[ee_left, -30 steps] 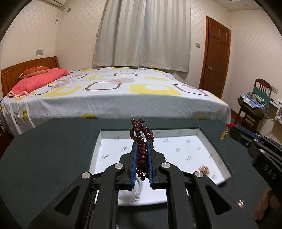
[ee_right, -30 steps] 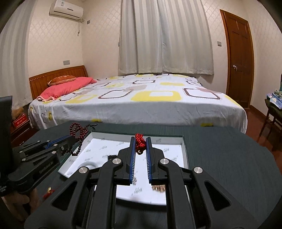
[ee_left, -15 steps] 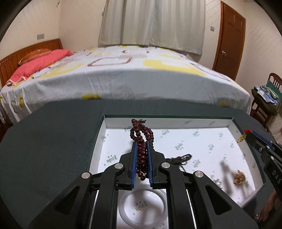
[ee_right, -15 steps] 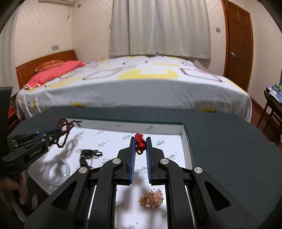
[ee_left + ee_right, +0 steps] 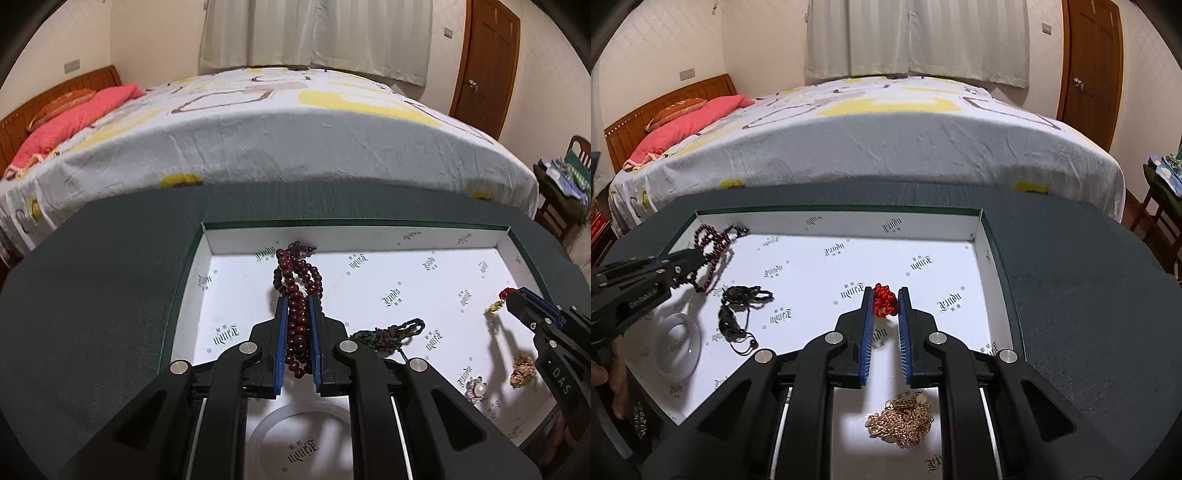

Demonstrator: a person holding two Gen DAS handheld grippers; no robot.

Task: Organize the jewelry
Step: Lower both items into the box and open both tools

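With both hands lowered from above the tabletop (image 5: pixel 110 295) over the white box (image 5: pixel 827 221), left gripper (image 5: pixel 298 306) pinches the dark red bead strand (image 5: pixel 297 273), right gripper (image 5: pixel 885 299) the red knotted cord (image 5: pixel 884 301); 2 placements look imminent.

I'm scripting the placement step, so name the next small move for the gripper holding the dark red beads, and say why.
Probably lower a little more, then open. The left gripper is shut on the dark red wooden bead strand, whose loops hang over a bare patch near the far left corner of the white-lined shallow box, clear of the dark green cord necklace.
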